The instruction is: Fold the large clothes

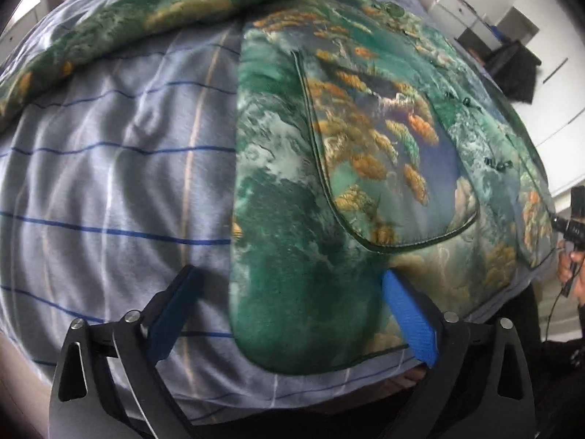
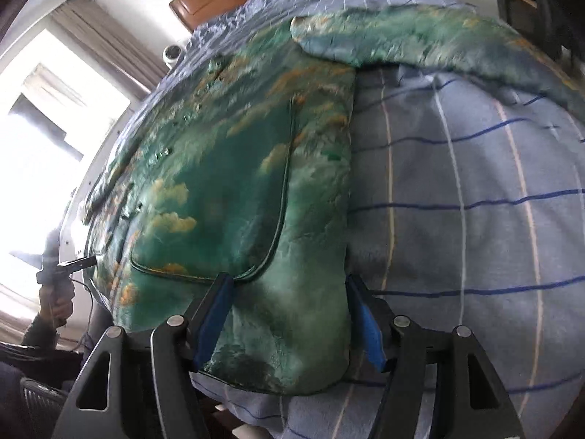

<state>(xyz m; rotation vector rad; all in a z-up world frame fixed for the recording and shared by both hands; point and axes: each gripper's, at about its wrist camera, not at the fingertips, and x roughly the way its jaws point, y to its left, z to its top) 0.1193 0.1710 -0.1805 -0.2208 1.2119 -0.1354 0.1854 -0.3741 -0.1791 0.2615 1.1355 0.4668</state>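
- On the blue striped bedsheet [image 1: 109,183] my green printed robe [image 1: 292,201] lies flat, one sleeve [image 1: 164,18] stretched sideways.
- My left gripper [image 1: 289,292] tilts steeply down, jaws spread wide astride the hem corner, holding nothing.
- My right gripper [image 2: 289,303] tilts down, half open, straddling the opposite corner, pads not pressing.

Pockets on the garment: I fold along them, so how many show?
2. One pocket is on the left tool's side of the button line, the other on the right tool's side. More may be hidden.
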